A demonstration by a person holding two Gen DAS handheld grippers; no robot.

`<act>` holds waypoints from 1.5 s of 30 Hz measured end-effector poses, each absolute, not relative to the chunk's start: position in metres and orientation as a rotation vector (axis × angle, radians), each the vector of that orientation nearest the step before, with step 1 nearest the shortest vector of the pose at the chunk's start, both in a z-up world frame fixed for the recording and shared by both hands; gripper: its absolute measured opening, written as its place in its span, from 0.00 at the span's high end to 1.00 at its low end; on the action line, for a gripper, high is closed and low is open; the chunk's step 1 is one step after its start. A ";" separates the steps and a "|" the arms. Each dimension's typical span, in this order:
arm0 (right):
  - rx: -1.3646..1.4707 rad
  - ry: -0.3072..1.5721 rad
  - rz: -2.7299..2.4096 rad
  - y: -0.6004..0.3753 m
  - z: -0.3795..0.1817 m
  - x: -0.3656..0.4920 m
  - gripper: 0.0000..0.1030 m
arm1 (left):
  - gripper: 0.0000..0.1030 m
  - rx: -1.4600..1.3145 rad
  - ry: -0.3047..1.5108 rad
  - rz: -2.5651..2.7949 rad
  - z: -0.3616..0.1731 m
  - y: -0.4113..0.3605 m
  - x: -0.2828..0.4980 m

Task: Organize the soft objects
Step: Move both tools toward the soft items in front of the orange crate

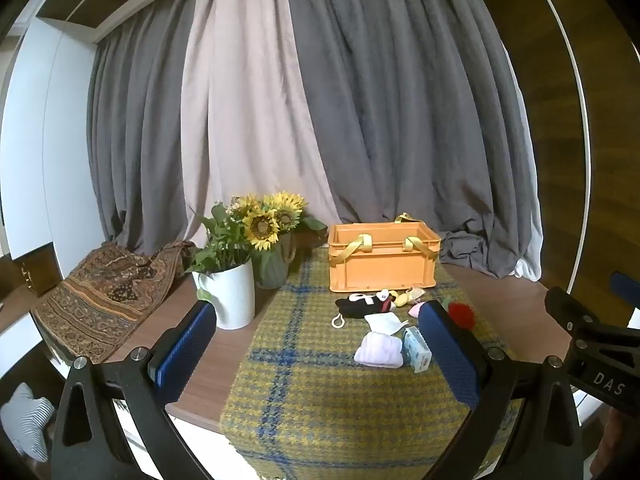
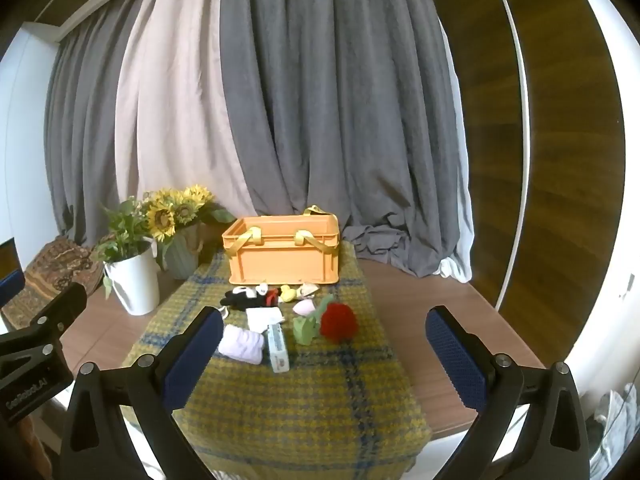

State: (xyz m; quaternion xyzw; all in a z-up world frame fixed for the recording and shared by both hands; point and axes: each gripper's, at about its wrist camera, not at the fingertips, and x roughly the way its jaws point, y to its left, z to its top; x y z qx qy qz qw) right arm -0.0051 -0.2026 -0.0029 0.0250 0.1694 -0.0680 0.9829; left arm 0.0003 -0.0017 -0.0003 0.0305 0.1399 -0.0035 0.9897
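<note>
Left gripper (image 1: 320, 344) and right gripper (image 2: 324, 346) wide apart, one orange crate (image 2: 282, 256), two vases.

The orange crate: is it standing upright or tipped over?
Upright. The orange crate sits flat on the plaid cloth, open top up, yellow handles draped over its rim.

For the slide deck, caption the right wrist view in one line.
Open right gripper faces soft toys, including a red plush, scattered before an orange crate on a plaid blanket.
</note>
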 end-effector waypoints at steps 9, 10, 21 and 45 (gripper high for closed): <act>0.049 0.339 -0.132 -0.202 -0.002 -0.007 0.00 | 0.00 0.055 0.282 -0.006 0.000 -0.012 0.001; 0.049 0.339 -0.131 -0.202 -0.001 -0.007 0.00 | 0.00 0.054 0.281 -0.005 0.000 -0.013 0.002; 0.049 0.337 -0.128 -0.202 0.001 -0.006 0.00 | 0.00 0.057 0.285 -0.017 -0.004 -0.001 0.000; 0.049 0.341 -0.122 -0.201 -0.002 -0.006 0.00 | 0.00 0.068 0.294 -0.024 -0.010 -0.004 -0.005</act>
